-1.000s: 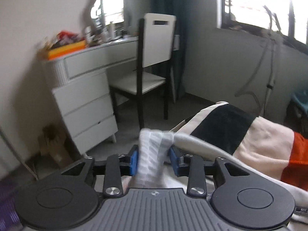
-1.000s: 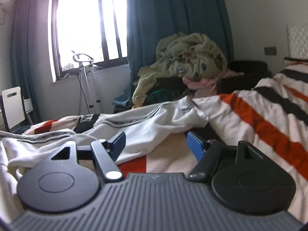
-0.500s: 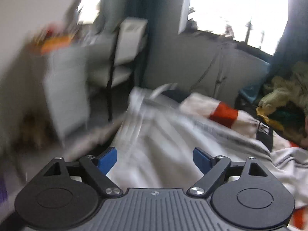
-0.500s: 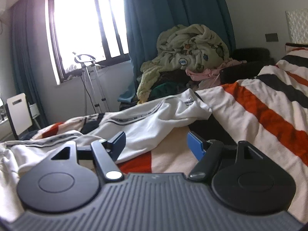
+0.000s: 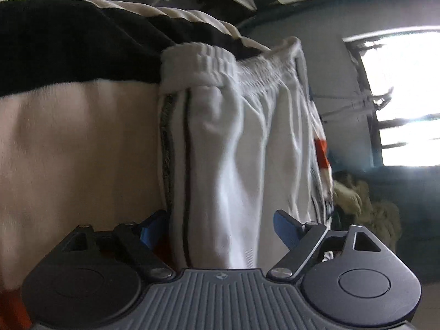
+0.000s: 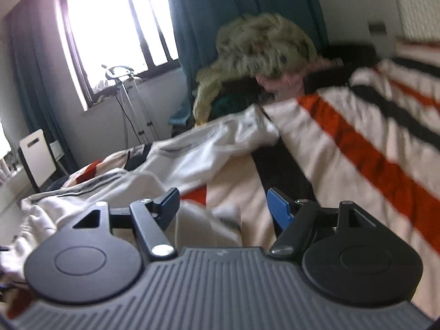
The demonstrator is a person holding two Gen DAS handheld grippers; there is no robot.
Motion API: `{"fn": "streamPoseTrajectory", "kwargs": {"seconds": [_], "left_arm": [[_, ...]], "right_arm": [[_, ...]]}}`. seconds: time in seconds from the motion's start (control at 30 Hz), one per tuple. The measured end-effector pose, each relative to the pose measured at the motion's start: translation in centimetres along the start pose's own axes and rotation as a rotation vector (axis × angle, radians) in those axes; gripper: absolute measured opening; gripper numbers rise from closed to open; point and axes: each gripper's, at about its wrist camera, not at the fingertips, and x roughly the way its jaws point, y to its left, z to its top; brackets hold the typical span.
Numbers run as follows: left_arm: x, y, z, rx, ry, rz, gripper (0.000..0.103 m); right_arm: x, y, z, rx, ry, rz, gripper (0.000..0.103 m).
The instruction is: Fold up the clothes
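White trousers (image 5: 233, 137) with dark side stripes lie on a striped blanket (image 5: 68, 151), their elastic waistband (image 5: 220, 66) at the far end. The left wrist view is rolled on its side. My left gripper (image 5: 217, 220) sits low over the trouser cloth with its jaws closing. The cloth lies between the blue pads, which do not press on it. In the right wrist view the same white garment (image 6: 192, 159) stretches away to the left. My right gripper (image 6: 223, 196) hovers open over the blanket (image 6: 357, 137) and the garment's edge, gripping nothing.
A heap of clothes topped by a pale fleece (image 6: 264, 44) sits beyond the bed by the teal curtain. A white chair (image 6: 35, 156) stands at the far left, and a metal stand (image 6: 121, 74) is under the window.
The left gripper let go of the bunched white waistband, opened wide, rolled sideways and swung across low over the trousers. The right gripper shifted slightly, still open.
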Motion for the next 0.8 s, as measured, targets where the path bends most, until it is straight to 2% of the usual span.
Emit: {"fn": "streamPoseTrajectory", "kwargs": {"seconds": [0.1, 0.17, 0.27, 0.33, 0.47, 0.57, 0.63, 0.8], "left_arm": [[0.4, 0.2, 0.7, 0.011, -0.018, 0.023, 0.062], [0.7, 0.3, 1.3, 0.022, -0.033, 0.036, 0.038], [0.7, 0.7, 2.3, 0.040, -0.059, 0.041, 0.017], [0.6, 0.8, 2.3, 0.036, -0.085, 0.017, 0.015], [-1.1, 0.3, 2.2, 0.056, -0.149, -0.052, 0.013], [-2.5, -0.2, 2.2, 0.078, -0.218, -0.106, 0.013], [-3.0, -0.7, 2.2, 0.093, -0.263, -0.135, 0.013], [-5.4, -0.6, 2.5, 0.111, -0.346, -0.188, 0.012]], "right_arm": [[-0.5, -1.3, -1.7, 0.060, 0.097, 0.012, 0.074], [-0.1, -1.5, -2.5, 0.085, 0.178, 0.046, 0.074], [1.4, -0.2, -3.4, 0.057, 0.278, 0.098, 0.074], [2.9, 1.0, -4.3, 0.011, 0.333, 0.101, 0.073], [6.4, 2.3, -6.1, 0.003, 0.451, 0.068, 0.071], [6.8, 2.0, -5.9, 0.016, 0.401, 0.007, 0.012], [5.9, 1.1, -5.0, 0.082, 0.343, 0.009, 0.011], [-1.0, 1.9, -0.4, -0.034, 0.022, -0.040, 0.010]]}}
